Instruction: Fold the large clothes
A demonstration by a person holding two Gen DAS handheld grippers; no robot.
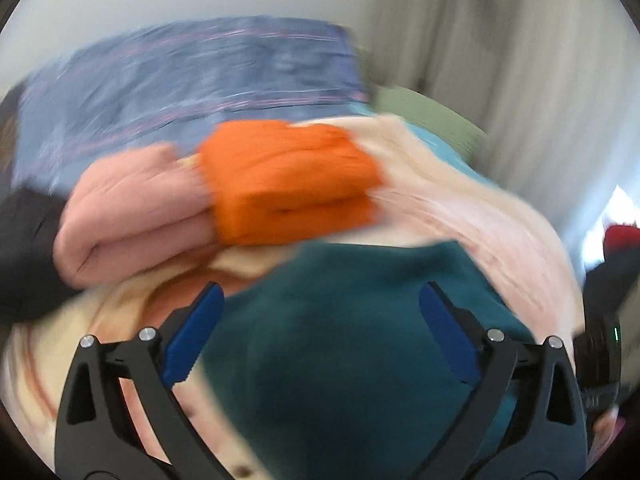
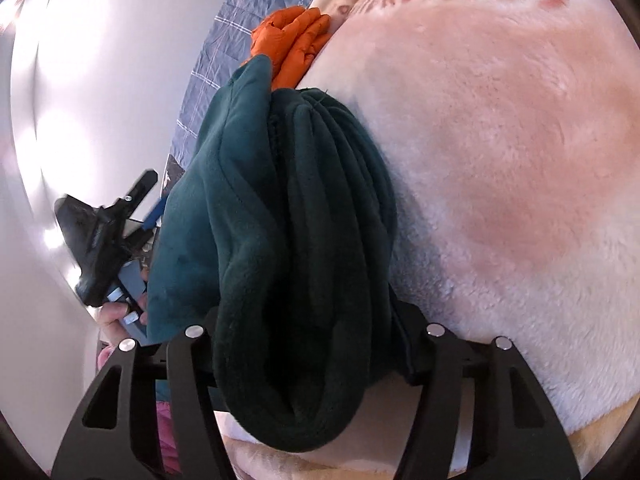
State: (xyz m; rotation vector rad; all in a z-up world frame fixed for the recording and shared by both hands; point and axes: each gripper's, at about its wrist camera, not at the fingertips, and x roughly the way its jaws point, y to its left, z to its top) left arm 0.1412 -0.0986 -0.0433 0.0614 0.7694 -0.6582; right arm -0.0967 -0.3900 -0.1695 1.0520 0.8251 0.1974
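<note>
Done: orange [image 1: 288,180], pink [image 1: 132,216] folded | teal fleece [image 2: 288,260] bunched in right claw [image 2: 304,360] | left claw [image 1: 320,336] agape, empty | fold unfinished

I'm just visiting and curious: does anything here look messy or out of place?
Yes: the green fleece is bunched in thick ridges inside the right tool, not flat like the folded orange garment and pink garment.

My left view is motion-blurred throughout; the fleece [image 2: 288,240] hides my right gripper [image 2: 304,344] pads (bunched thick), and the blanket [image 2: 500,160] lettering is unreadable.
</note>
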